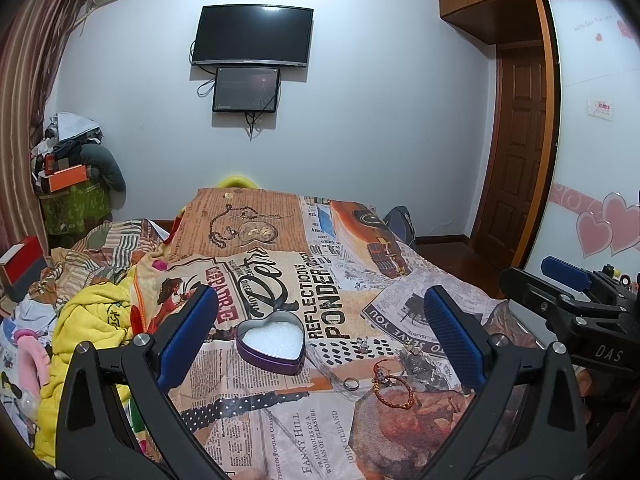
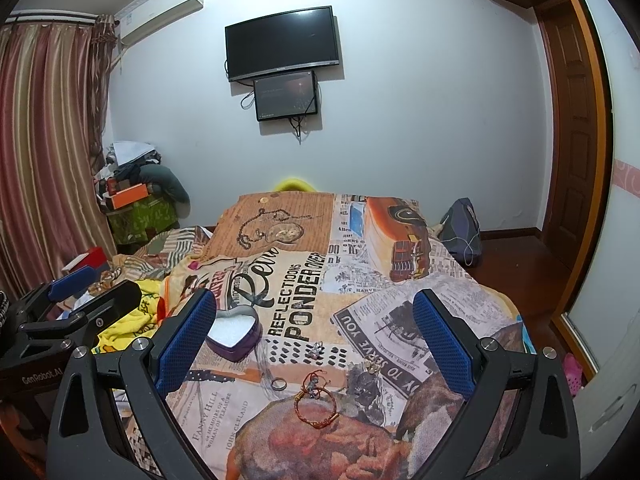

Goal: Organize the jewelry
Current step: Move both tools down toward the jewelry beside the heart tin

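Observation:
A purple heart-shaped tin [image 1: 271, 343] [image 2: 234, 338] with white foam inside lies open on the newspaper-print cloth [image 1: 280, 428] [image 2: 360, 280]. Near it rest a silver ring [image 1: 351, 383] [image 2: 279, 384], a red cord bracelet [image 1: 394, 390] [image 2: 316, 404], a small silver charm [image 1: 363, 343] [image 2: 317, 350] and gold earrings [image 1: 414, 346] [image 2: 372, 366]. My left gripper [image 1: 320, 336] is open above the tin, holding nothing. My right gripper [image 2: 314, 340] is open over the jewelry, also without anything in it. Each gripper shows at the other view's edge: the right gripper [image 1: 568, 276] and the left gripper [image 2: 80, 284].
A yellow towel [image 1: 92, 320] [image 2: 124, 328] and heaped clothes lie left of the cloth. A red box [image 1: 20, 268] sits at far left. A TV [image 1: 252, 36] hangs on the far wall, a wardrobe and door [image 1: 516, 152] stand right. A dark bag [image 2: 460, 224] lies on the floor.

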